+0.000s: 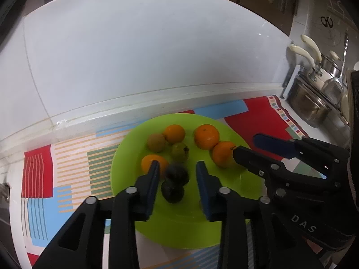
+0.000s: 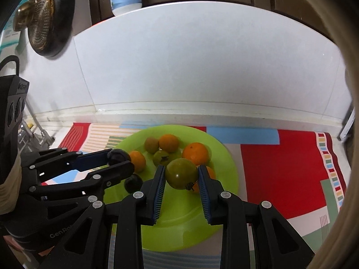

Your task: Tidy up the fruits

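Note:
A lime green plate (image 1: 224, 201) (image 2: 222, 143) on a patterned mat holds several oranges (image 1: 206, 136) (image 2: 195, 153), a kiwi (image 1: 156, 142), a green tomato (image 1: 179, 152) and two dark plums (image 1: 172, 191). My left gripper (image 1: 178, 168) is open, its fingers either side of the upper dark plum (image 1: 176, 174) without touching it. In the right wrist view this plum (image 2: 118, 155) lies between the left fingers. My right gripper (image 2: 182, 174) is shut on a second green tomato (image 2: 181, 173), held just above the plate. It shows at the right of the left wrist view (image 1: 246, 144).
The red, blue and striped mat (image 2: 280, 168) lies on a white counter against a white tiled wall. Steel pots (image 1: 314, 109) stand at the far right. A dark strainer (image 2: 48, 15) hangs at the upper left, with a rack (image 2: 31, 134) below.

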The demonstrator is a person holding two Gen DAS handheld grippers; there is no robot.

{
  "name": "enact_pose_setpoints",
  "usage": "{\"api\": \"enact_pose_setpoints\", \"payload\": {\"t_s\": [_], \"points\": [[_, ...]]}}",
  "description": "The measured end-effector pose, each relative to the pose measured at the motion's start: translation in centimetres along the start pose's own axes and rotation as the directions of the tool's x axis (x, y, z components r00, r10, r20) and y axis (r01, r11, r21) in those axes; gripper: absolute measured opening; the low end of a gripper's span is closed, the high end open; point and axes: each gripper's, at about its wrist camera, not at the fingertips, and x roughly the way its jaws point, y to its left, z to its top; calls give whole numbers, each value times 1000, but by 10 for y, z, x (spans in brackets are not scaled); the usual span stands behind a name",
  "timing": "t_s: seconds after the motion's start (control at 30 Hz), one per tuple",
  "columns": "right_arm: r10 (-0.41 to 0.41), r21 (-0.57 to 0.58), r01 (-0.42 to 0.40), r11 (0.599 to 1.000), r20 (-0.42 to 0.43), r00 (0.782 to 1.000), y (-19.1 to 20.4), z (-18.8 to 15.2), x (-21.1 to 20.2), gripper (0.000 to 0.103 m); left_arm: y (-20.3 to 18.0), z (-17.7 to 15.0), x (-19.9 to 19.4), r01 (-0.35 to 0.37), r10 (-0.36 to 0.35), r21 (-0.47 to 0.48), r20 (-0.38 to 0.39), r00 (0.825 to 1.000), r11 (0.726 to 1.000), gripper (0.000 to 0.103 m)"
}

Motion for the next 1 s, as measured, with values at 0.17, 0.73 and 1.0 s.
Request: {"api": "enact_pose_setpoints", "payload": {"t_s": [0.17, 0.73, 1.0], "points": [[-12, 12, 12, 1000, -1, 1000, -3, -3, 0, 42, 1, -4, -11, -36, 36, 2, 17, 999, 999, 46], [-58, 51, 54, 997, 82, 995, 9, -26, -82, 57, -12, -38, -126, -207, 217, -76, 168, 962, 975, 71], [-68, 59, 59, 997, 164, 984, 33, -48, -143, 73, -23, -71, -196, -321, 327, -68, 296, 897, 945, 93]]}}
